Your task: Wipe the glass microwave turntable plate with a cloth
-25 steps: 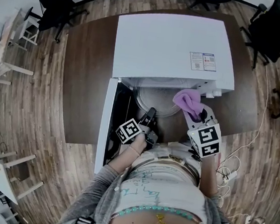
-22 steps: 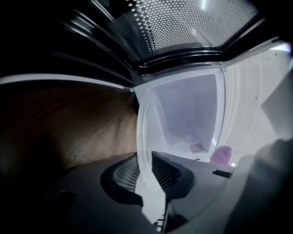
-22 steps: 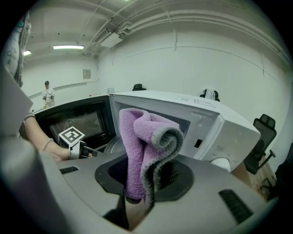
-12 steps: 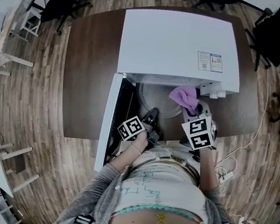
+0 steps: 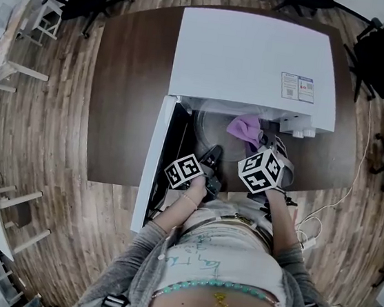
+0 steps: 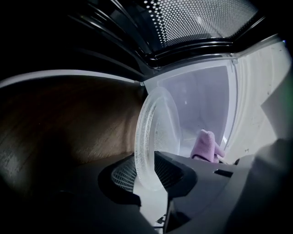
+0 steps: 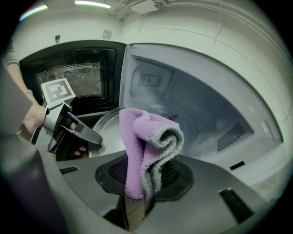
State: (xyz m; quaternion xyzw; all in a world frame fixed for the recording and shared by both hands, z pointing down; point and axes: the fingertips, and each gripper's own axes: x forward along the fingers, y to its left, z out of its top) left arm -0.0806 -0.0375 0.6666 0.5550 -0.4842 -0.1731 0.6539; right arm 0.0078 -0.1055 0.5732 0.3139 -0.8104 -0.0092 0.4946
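On the left gripper the jaws have just been eased apart, with the rim of the glass turntable plate left loose between them. The purple cloth, clenched in the jaws of the right gripper, has been lowered into the microwave towards the plate just ahead. Wiping is judged imminent.

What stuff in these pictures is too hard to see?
1. Words on the sticker atop the microwave: head view, too small.
2. Back of the glass plate: head view, under the microwave's top.
3. Bottom end of the cloth: right gripper view, sunk between the right gripper's jaws.
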